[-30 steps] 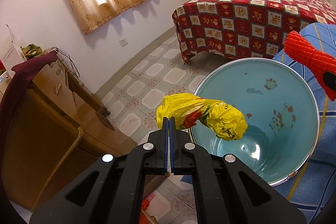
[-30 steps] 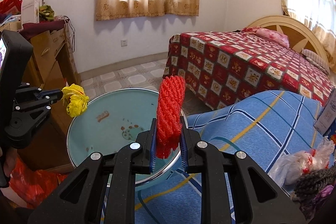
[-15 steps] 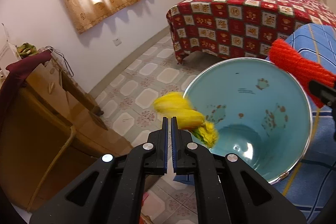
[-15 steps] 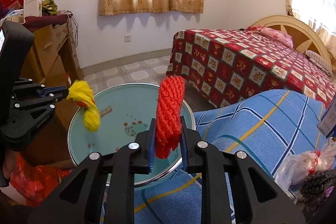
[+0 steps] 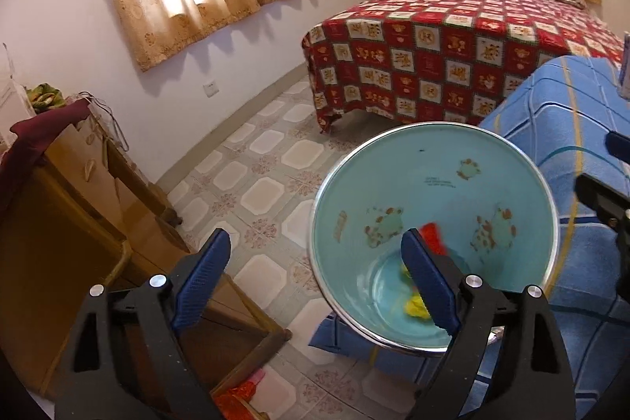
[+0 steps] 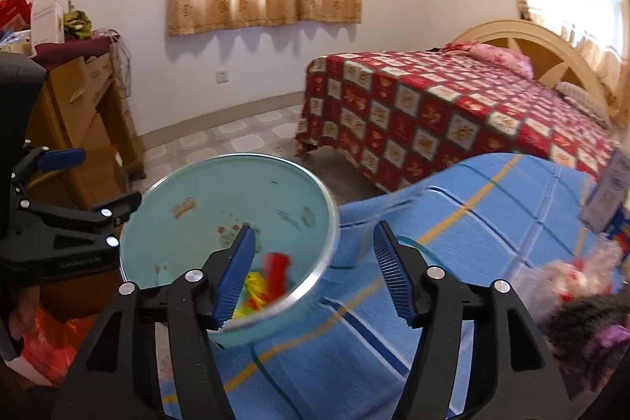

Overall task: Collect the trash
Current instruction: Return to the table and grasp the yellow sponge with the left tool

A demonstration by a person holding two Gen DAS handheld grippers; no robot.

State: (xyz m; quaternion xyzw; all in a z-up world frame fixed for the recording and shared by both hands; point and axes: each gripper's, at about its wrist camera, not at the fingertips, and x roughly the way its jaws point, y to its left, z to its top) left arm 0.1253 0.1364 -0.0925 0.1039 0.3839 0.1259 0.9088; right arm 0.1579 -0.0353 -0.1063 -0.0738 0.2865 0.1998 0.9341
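Two pieces of trash are seen inside the light blue bin: a yellow plastic bag low at the bottom and a red mesh net blurred just above it, apparently dropping. At the left, a wooden desk is set against the wall, with tiled floor between it and the bin. The left hand-held gripper is held over the bin's near-left rim; its jaws are opening, spread wide, and nothing is between them. The right hand-held gripper is held over the bin's right rim and the blue striped bedspread; its jaws are opening too, and nothing is pressed by its pads.

The release step is judged to be finishing for both items. More litter is seen at the far right on the bedspread, a clear plastic bag and a dark fuzzy bundle, so the next move is judged to call for the right hand-held gripper to be swung right, with jaws kept apart.

Free room is offered above the bin and across the bedspread. The metal rim of the bin is close beneath both sets of fingers and should be cleared first; the red checked bed is well apart
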